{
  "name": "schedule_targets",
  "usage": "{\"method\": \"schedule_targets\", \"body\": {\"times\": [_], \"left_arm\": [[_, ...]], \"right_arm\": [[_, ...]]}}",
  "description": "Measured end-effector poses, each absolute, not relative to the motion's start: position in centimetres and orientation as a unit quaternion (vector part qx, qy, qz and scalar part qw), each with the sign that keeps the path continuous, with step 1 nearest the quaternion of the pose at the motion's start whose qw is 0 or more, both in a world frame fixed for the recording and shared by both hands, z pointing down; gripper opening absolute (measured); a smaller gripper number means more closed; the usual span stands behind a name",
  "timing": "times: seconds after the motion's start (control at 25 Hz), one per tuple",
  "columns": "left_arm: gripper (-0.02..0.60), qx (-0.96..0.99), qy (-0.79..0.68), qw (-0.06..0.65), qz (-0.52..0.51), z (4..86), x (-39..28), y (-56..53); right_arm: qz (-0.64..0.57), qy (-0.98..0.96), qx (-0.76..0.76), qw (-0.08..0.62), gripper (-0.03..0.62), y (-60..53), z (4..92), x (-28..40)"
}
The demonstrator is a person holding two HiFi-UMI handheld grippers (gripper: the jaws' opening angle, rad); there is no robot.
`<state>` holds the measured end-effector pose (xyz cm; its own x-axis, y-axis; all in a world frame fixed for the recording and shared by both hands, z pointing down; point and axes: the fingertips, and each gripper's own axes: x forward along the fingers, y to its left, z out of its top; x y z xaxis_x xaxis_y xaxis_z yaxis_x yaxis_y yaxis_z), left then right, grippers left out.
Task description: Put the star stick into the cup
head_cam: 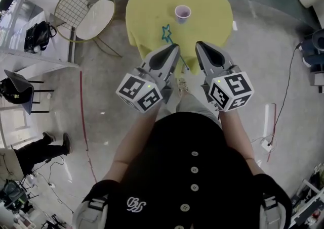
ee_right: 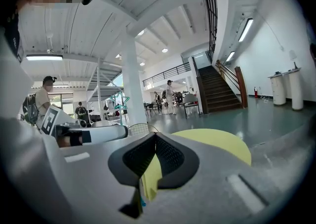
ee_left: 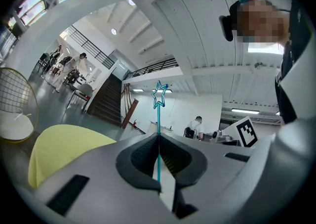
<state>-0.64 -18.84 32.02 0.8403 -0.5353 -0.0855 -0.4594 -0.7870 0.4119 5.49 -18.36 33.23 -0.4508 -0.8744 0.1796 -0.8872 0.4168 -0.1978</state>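
Star stick (head_cam: 166,32) is not in the cup yet. The left gripper (head_cam: 175,46) pinches it. In the left gripper view the two jaws of the left gripper (ee_left: 159,135) are pressed on the thin blue-green stick. The star stick (ee_left: 159,95) pokes out past the jaw tips, with the star at the far end.

From the head view, the star shows over the near part of the round yellow table (head_cam: 147,0). The little purple cup (head_cam: 182,13) stands on that table, upright, with its open top showing. The star is near the cup but apart from it, between the cup and the left gripper.

The right gripper (head_cam: 198,44) is just beside the left one, at the near edge of the table. In the right gripper view the jaws of the right gripper (ee_right: 154,135) meet at the tips, and nothing shows between them but the yellow table behind. The star (ee_right: 120,100) can be seen there too, off to the left.

A wire chair with a white seat (head_cam: 86,13) stands left of the table on the gray floor (head_cam: 263,61).
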Motion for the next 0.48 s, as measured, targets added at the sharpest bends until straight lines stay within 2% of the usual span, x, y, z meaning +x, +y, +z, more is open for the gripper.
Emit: {"method": "schedule_targets", "body": {"times": [0.28,0.48], "left_arm": [[0.014,0.933,-0.283,0.202,-0.097,32.3,1.0,-26.7],[0.014,0.931,-0.293,0.200,-0.089,32.0,1.4,-28.7]], "right_arm": [[0.148,-0.845,0.514,0.031,0.003,-25.9,33.6,7.5],[0.157,-0.845,0.511,0.034,0.003,-27.3,34.4,8.4]]}}
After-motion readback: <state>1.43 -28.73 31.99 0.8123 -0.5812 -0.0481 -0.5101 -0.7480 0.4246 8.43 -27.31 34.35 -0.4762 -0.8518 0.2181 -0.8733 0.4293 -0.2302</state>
